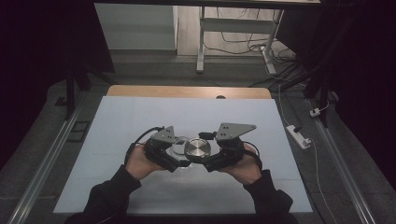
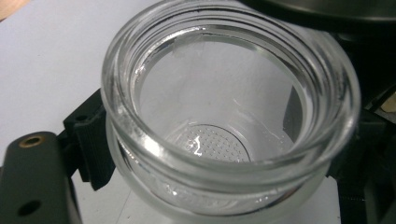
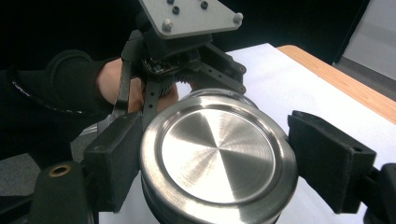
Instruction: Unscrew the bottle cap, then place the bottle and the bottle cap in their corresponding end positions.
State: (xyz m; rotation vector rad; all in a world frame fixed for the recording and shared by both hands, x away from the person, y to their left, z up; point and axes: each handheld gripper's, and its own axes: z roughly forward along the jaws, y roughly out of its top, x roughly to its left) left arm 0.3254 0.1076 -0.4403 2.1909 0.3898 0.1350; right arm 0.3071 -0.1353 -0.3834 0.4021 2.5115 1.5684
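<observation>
Over the middle of the pale blue-white mat point(image 1: 140, 121) that covers the wooden table point(image 1: 187, 91), the person holds both tools close together, hands raised a little off the surface. The left gripper point(image 1: 180, 156) has its black jaws pinched on the sides of a squat clear glass jar point(image 2: 224, 121); the jar's mouth is open and tips toward that gripper's camera, so its short axis leans rather than standing plumb, and the dimpled bottom shows through. The right gripper point(image 1: 211, 161) clamps a round brushed-steel lid point(image 3: 217, 156) by its rim, one pad on each side, flat face turned up and toward the person. In the high view the lid point(image 1: 198, 150) sits just beside the jar, its edge overlapping the jar's rim, so the two nearly touch; whether they meet I cannot tell.

Around them the mat offers wide open room on every side, its edges well apart from the hands. Beyond the far edge stand the legs of a white desk frame point(image 1: 201, 42) with loose cables on the floor, and a white power strip point(image 1: 299, 136) lies on the floor to the right.
</observation>
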